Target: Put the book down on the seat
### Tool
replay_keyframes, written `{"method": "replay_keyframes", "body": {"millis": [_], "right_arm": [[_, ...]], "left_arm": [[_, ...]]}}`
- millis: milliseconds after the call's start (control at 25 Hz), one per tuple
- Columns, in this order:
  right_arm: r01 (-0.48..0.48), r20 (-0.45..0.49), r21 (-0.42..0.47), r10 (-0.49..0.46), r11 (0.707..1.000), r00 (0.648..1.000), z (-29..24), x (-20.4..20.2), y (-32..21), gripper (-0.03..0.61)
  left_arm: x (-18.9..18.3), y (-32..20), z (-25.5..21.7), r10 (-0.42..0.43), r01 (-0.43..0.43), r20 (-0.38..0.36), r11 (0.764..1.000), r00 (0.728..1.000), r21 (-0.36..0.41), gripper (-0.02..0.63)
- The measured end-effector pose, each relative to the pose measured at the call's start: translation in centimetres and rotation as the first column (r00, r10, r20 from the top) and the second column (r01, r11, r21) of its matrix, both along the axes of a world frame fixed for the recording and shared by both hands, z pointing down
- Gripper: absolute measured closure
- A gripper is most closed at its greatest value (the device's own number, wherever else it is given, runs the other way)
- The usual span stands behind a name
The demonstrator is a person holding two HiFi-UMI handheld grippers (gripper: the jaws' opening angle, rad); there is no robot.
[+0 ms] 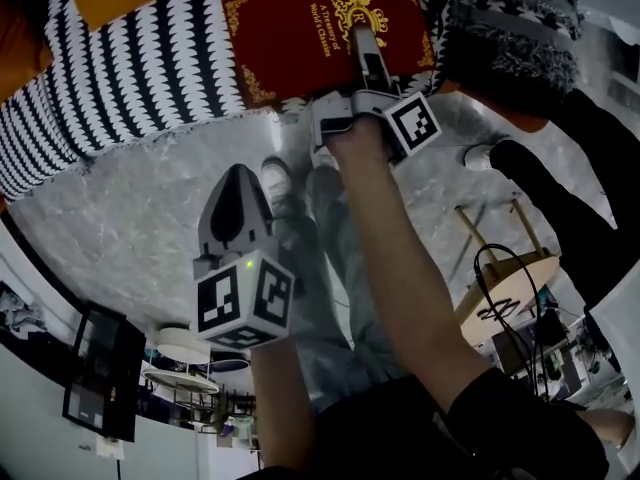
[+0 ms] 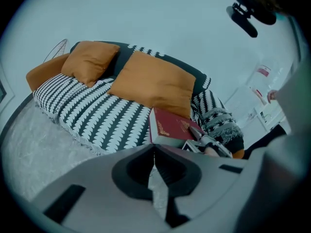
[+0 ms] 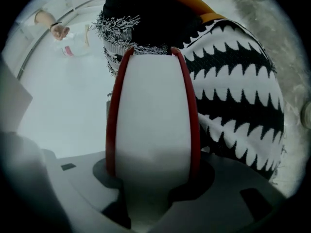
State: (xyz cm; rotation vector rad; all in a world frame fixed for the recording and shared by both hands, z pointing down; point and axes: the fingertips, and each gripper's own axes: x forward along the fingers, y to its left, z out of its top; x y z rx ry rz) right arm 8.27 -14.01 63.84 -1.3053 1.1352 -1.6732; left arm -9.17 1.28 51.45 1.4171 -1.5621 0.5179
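Observation:
The red book (image 1: pixel 300 33) with gold lettering lies flat over the black-and-white patterned sofa seat (image 1: pixel 150 78), near its front edge; I cannot tell whether it rests on the fabric. My right gripper (image 1: pixel 365 48) is shut on the book's near edge. In the right gripper view the white page block (image 3: pixel 153 110) fills the space between the jaws. The left gripper view shows the book (image 2: pixel 167 127) in front of an orange cushion (image 2: pixel 153 84), with the right gripper (image 2: pixel 206 142) on it. My left gripper (image 1: pixel 238 178) hangs shut and empty over the floor.
A fringed dark knit throw (image 1: pixel 515 28) lies on the sofa right of the book. A second orange cushion (image 2: pixel 90 62) sits further left. A small round wooden table (image 1: pixel 505 288) with a cable stands on the grey floor at right, near a person in black (image 1: pixel 570 198).

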Motion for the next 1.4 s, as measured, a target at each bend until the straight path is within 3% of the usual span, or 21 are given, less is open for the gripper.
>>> {"method": "replay_keyframes", "body": {"millis": [320,440,600,1400], "right_arm": [[0.011,-0.06,0.015,-0.01,1.0,0.998,1.3,-0.1,-0.3,0.35],[0.018,-0.085,0.005,-0.018,1.0,0.996,1.9,-0.2,-0.2,0.346],[0.012,-0.105,-0.038,-0.016,0.999,0.994,3.0,-0.1,0.4,0.307],[0.062,-0.279,-0.276,-0.142,0.959,0.95,3.3,0.8,3.2,0.184]], "left_arm": [[0.5,1.1,2.1,-0.035,0.034,-0.03,0.999,0.999,-0.033,0.6],[0.1,1.5,2.1,-0.011,0.01,-0.016,0.999,1.0,-0.044,0.6],[-0.9,1.4,2.0,0.049,-0.047,0.044,0.998,0.998,-0.042,0.6],[-0.9,0.8,0.0,0.089,-0.089,-0.021,0.996,0.996,0.029,0.6]]}}
